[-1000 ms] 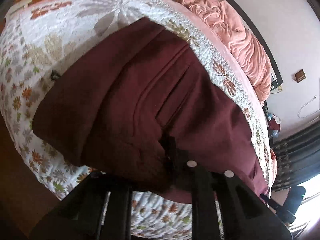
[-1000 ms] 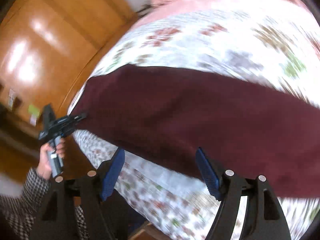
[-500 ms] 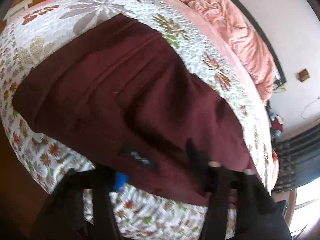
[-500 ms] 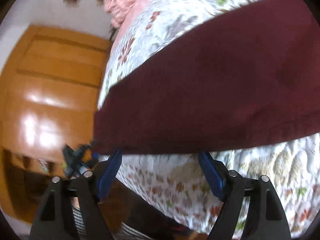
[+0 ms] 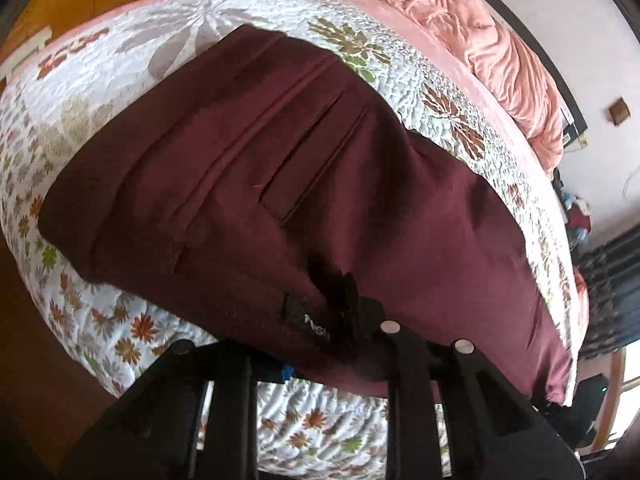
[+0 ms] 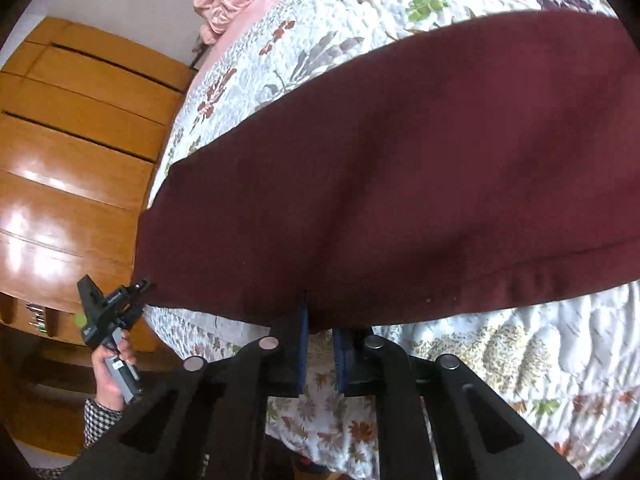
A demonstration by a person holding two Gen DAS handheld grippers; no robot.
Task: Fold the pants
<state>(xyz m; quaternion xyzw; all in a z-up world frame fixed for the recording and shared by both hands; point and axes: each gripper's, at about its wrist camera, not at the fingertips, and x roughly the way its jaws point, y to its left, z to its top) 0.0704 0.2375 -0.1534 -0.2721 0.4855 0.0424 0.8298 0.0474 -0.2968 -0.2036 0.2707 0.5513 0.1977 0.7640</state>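
R gripper (image 6: 320, 354) now clamped on pants (image 6: 400, 168) hem.

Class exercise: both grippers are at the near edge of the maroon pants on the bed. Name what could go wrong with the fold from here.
1. The right gripper pinches only the hem edge of the pants, so the cloth may slip out.
2. The left gripper bites bunched cloth near the label, so layers may separate and crease.
3. The quilt may drag the fabric askew.

The dark red pants (image 5: 304, 184) are lying flat along the edge of the flowery bed, pocket side showing.
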